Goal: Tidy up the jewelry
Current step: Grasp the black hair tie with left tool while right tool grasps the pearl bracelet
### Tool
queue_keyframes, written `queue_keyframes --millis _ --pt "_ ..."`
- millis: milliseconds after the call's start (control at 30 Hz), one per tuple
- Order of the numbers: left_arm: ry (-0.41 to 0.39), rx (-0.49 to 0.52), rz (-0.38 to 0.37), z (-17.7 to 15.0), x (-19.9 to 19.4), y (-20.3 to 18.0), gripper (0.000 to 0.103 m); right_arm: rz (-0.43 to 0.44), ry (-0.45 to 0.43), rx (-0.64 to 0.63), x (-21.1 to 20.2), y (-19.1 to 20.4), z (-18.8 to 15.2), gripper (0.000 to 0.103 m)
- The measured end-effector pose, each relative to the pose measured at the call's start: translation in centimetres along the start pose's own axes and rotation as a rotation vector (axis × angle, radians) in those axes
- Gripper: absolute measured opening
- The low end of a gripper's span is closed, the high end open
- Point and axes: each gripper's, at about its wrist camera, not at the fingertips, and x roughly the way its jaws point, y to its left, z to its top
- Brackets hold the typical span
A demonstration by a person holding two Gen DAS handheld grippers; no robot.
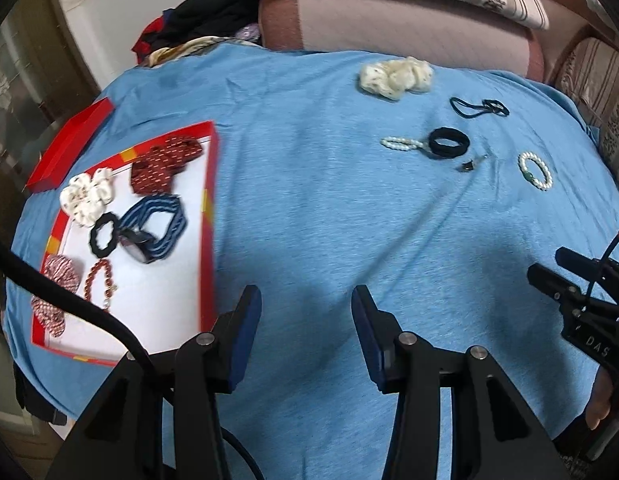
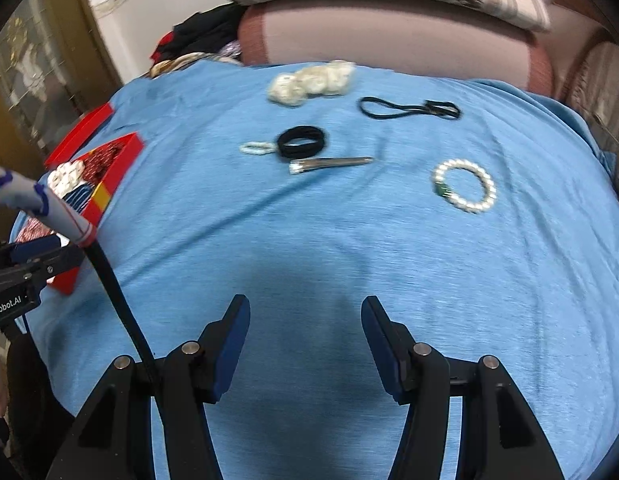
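A red-rimmed white tray (image 1: 211, 184) lies at the left on the blue cloth and holds scrunchies, a black hair tie, a watch and a red bead bracelet (image 1: 96, 280). Loose on the cloth farther off lie a cream scrunchie (image 2: 311, 80), a thin black elastic (image 2: 407, 109), a thick black band (image 2: 302, 141), a small pearl loop (image 2: 255, 148), a metal clip (image 2: 331, 164) and a pearl bracelet (image 2: 464, 185). My left gripper (image 1: 306, 300) is open and empty just right of the tray. My right gripper (image 2: 305, 310) is open and empty over bare cloth.
A red tray lid (image 1: 71, 146) sits beyond the tray at the cloth's left edge. Pillows and a pink bolster (image 1: 389, 16) line the far side, with dark clothes (image 1: 213, 16) heaped at the back left. Each gripper shows at the edge of the other's view.
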Motion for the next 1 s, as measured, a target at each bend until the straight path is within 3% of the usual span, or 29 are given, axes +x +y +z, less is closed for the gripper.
queue_keyframes --millis 433,667,1000 --pt "0.025 -0.006 -0.06 4.6 4.8 -1.6 0.046 -0.111 -0.023 0.138 -0.5 -7.8 0.6 0.062" --pt "0.026 0.006 -0.172 9.5 7.4 -4.9 0.046 -0.161 -0.064 0.191 -0.2 -10.7 2.5 0.062" --pt "0.07 0.066 -0.275 15.4 12.8 -9.3 0.046 -0.135 -0.063 0.262 3.4 -14.4 6.9 0.062"
